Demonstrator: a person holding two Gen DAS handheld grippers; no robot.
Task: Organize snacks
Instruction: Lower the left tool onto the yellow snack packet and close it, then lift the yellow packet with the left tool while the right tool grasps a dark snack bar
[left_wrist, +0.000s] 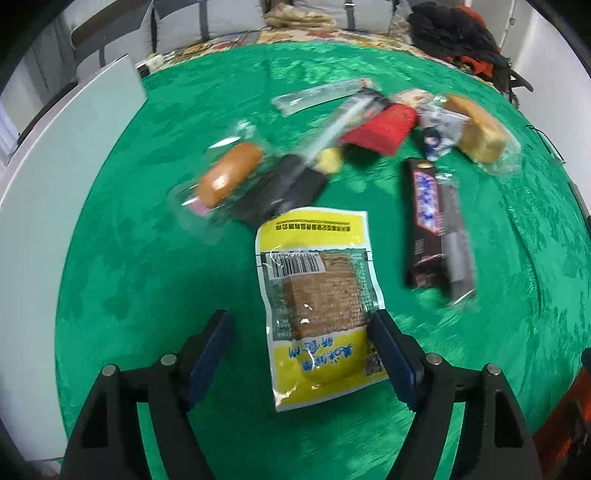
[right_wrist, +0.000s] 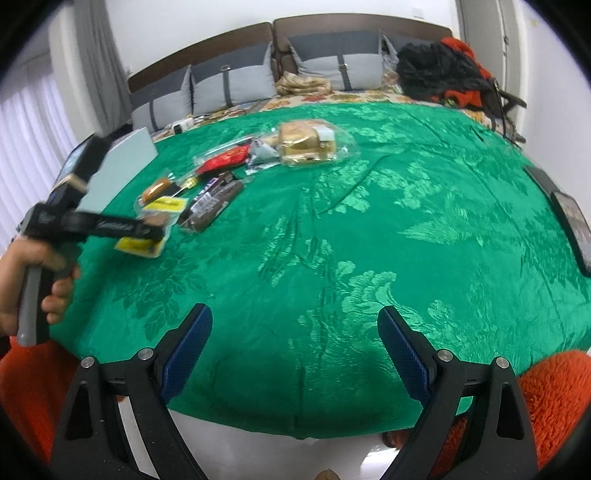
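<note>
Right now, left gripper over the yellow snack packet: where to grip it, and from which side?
Grip the yellow snack packet across its short width, near the yellow lower end, coming straight down from above. It lies flat on the green cloth, long axis running away from the left gripper, whose open jaws already straddle it. The flat sealed edges probably pinch more easily than the bulging brown middle.

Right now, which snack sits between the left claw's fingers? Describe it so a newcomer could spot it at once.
On the green patterned cloth, look at the near end of the snack pile, where the open left claw straddles a flat yellow plastic packet with a clear window showing a brown square. It alone carries a barcode sticker and yellow bands at both ends.
</note>
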